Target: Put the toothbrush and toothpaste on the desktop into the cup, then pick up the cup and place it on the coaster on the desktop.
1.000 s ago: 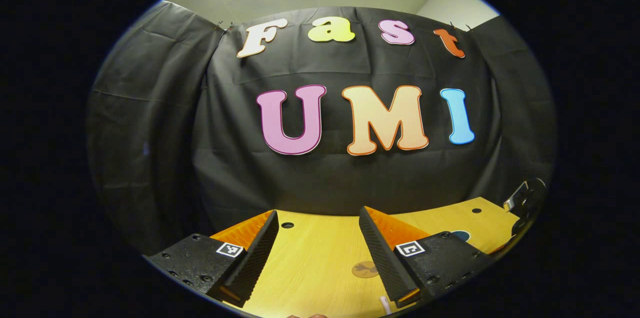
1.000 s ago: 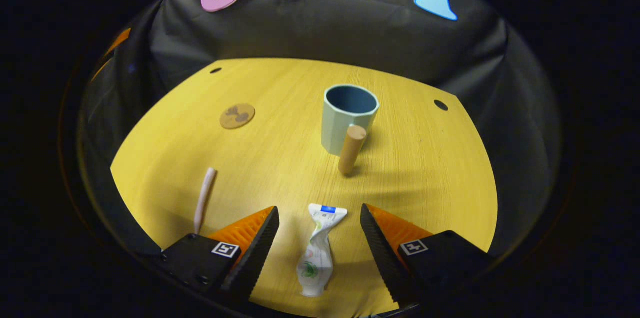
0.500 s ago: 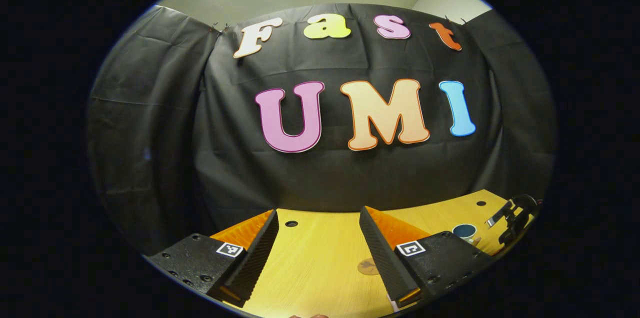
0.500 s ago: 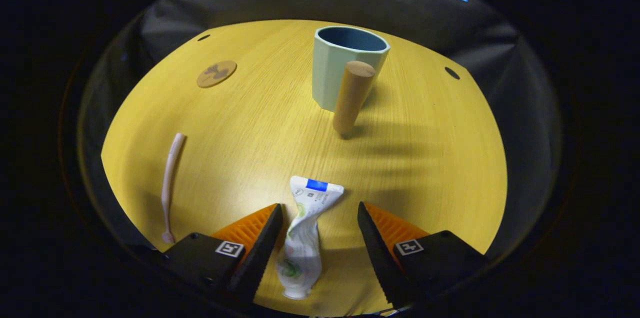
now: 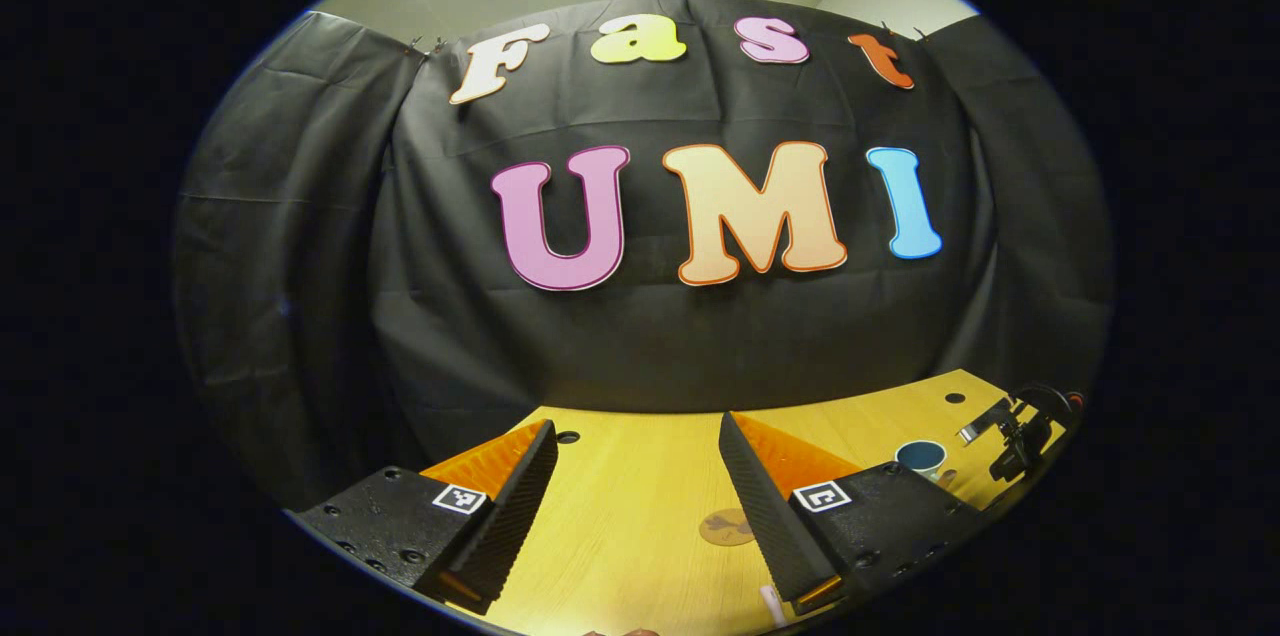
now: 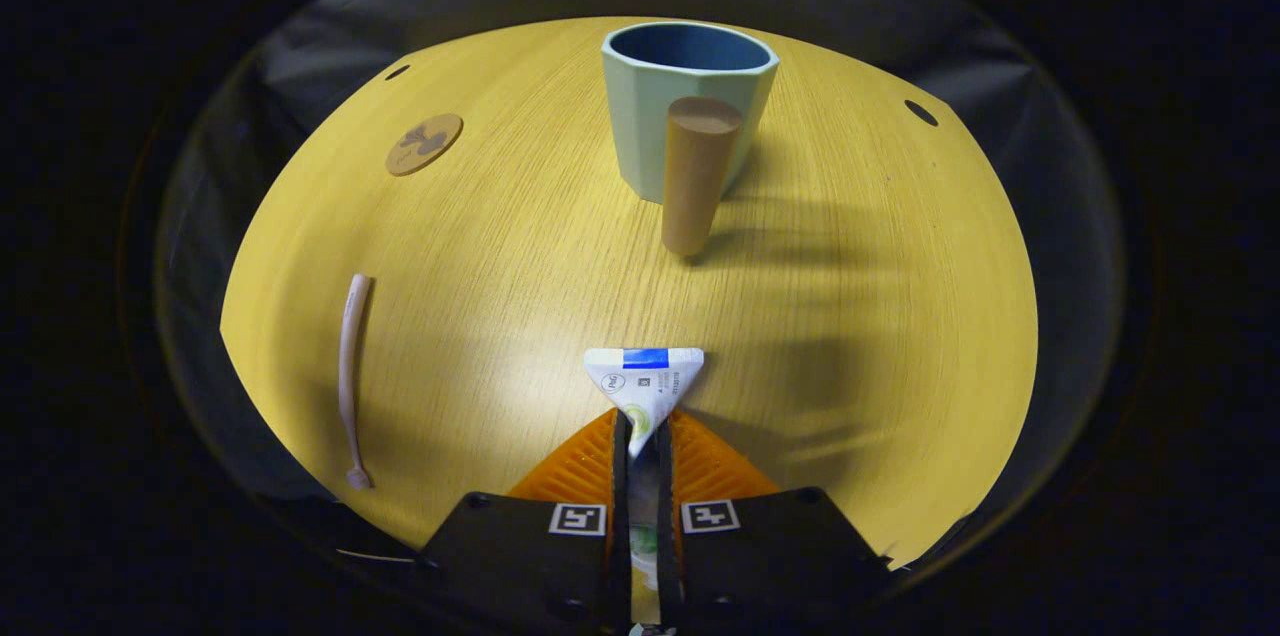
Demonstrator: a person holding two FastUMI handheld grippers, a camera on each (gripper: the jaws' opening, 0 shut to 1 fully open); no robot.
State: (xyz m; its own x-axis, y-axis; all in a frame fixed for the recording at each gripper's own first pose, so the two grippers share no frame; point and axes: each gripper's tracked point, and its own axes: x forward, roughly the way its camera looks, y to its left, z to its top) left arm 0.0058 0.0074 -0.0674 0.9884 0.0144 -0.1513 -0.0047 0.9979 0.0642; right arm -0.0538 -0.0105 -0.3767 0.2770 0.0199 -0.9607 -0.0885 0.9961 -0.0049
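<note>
The toothpaste [image 6: 645,386], flat at the desk's [image 6: 860,316] near edge, is now pinched in our right claw [image 6: 640,441], which stood wide half a second ago. Next comes lifting toward the cup [image 6: 688,101]. Left claw [image 5: 635,506] hangs released.

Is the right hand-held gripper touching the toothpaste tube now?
Touching. In the right gripper view, the right hand-held gripper has both fingers pressed against the toothpaste tube, whose flat end sticks out ahead of the tips.
</note>
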